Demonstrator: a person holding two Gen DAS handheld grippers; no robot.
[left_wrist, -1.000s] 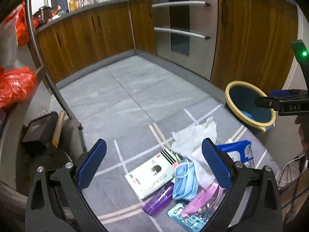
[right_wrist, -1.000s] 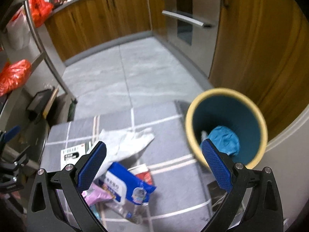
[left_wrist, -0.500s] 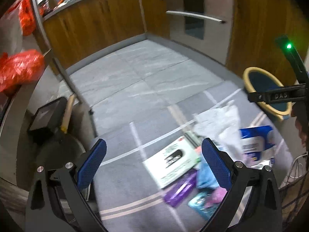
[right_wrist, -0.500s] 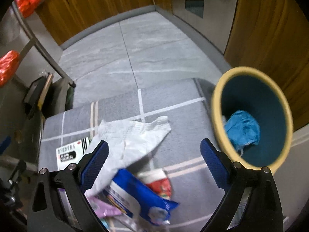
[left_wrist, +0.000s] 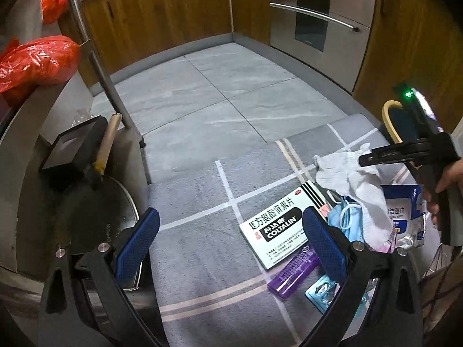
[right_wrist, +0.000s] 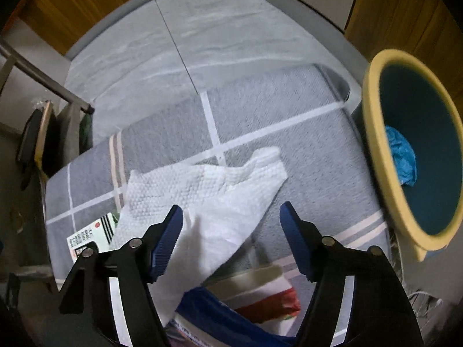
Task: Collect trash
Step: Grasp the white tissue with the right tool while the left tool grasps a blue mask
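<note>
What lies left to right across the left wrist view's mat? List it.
Medicine box → blue face mask → white paper towel → wet-wipes pack.

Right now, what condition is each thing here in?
Right gripper: closing around the paper towel, not yet pinching it.
Left gripper: open, empty.
Paper towel: crumpled, lying on the trash pile.
Bin: open, holding blue trash.
Medicine box: flat on the mat.
Wipes pack: lying flat.
</note>
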